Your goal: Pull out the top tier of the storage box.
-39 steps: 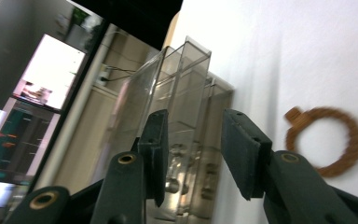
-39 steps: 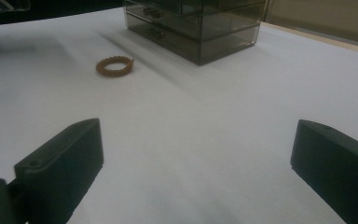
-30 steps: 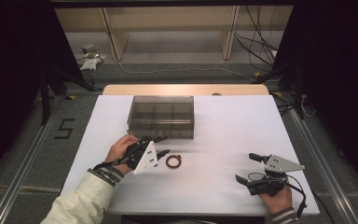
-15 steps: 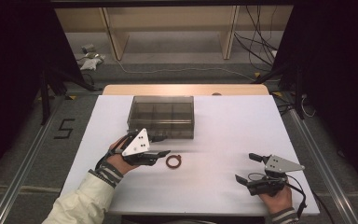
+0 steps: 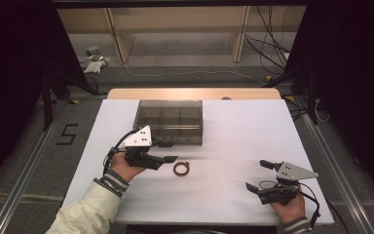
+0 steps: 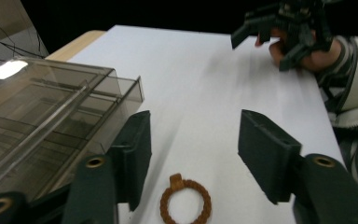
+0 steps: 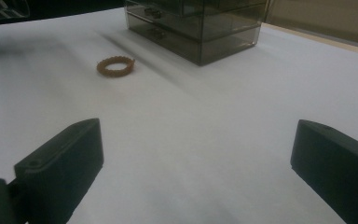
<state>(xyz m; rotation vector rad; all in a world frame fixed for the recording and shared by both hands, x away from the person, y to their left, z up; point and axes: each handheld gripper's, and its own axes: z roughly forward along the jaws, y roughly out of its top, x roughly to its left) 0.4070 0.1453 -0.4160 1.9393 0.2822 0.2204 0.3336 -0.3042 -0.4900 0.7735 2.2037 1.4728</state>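
Observation:
A small brown braided ring (image 5: 181,168) lies flat on the white table (image 5: 233,136), just in front of a smoky clear drawer box (image 5: 169,121). My left gripper (image 5: 169,151) hovers open to the ring's left, close to the box's front, its jaws pointing right. In the left gripper view the ring (image 6: 185,205) lies low between the two spread jaws, with the box (image 6: 51,121) at the left. My right gripper (image 5: 259,175) rests open near the front right of the table, empty. From the right gripper view the ring (image 7: 115,66) and box (image 7: 200,28) are far ahead.
The table's wooden far edge (image 5: 195,93) runs behind the box. Beyond it are a shelf frame (image 5: 175,29) and cables on the floor. A sleeved forearm (image 5: 85,209) enters at the bottom left. In the left gripper view the other hand and its gripper (image 6: 284,23) show far off.
My left gripper has rolled over so its grey plate faces up, and it has shifted slightly toward the box. The ring and my right gripper have stayed put.

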